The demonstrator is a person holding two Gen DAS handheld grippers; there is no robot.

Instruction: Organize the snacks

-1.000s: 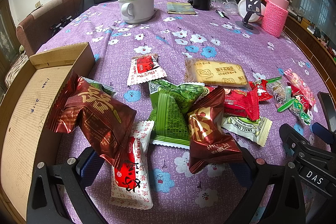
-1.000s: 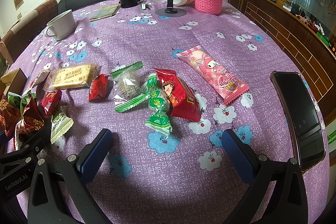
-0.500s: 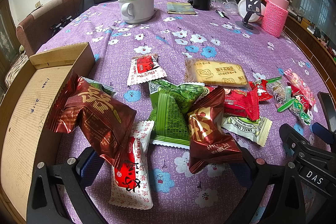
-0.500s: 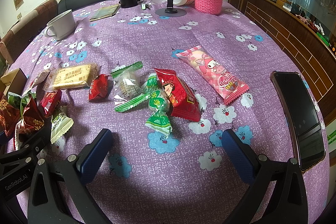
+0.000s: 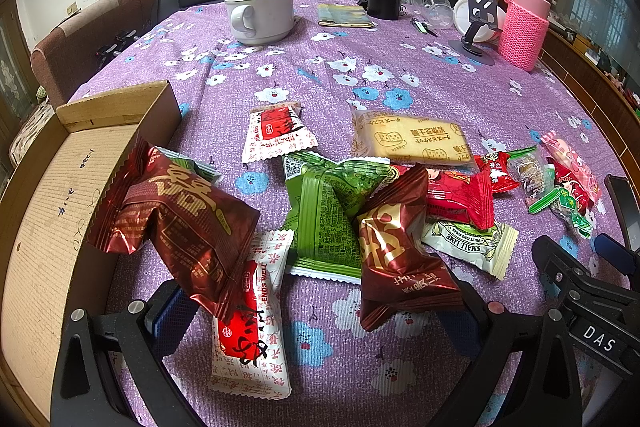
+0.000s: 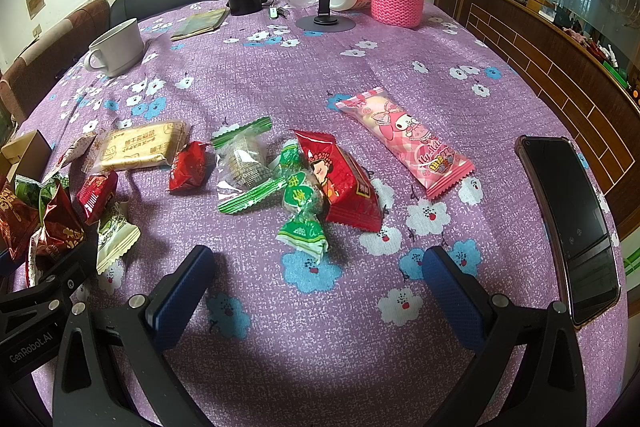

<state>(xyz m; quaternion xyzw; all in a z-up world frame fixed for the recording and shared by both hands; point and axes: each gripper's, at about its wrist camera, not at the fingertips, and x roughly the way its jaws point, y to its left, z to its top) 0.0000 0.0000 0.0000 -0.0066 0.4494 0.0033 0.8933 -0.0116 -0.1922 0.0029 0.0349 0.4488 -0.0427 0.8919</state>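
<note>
Left gripper [image 5: 320, 311] pads partly hidden by brown packets [image 5: 180, 223]; right gripper [image 6: 320, 283] wide. Nothing moved since earlier.

Bare cloth lies before the right tool [image 6: 320, 291]; the phone [image 6: 572, 219] flanks it, the snack pile [image 5: 328, 211] crowds leftward.

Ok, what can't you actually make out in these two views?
- Left wrist: the box is cut off by the left edge, so most of its inside is unseen.
- Left wrist: the white-and-red packet is partly under the maroon bag.
- Right wrist: the phone screen is dark.
- Both: small print on the wrappers is too small to read.
</note>
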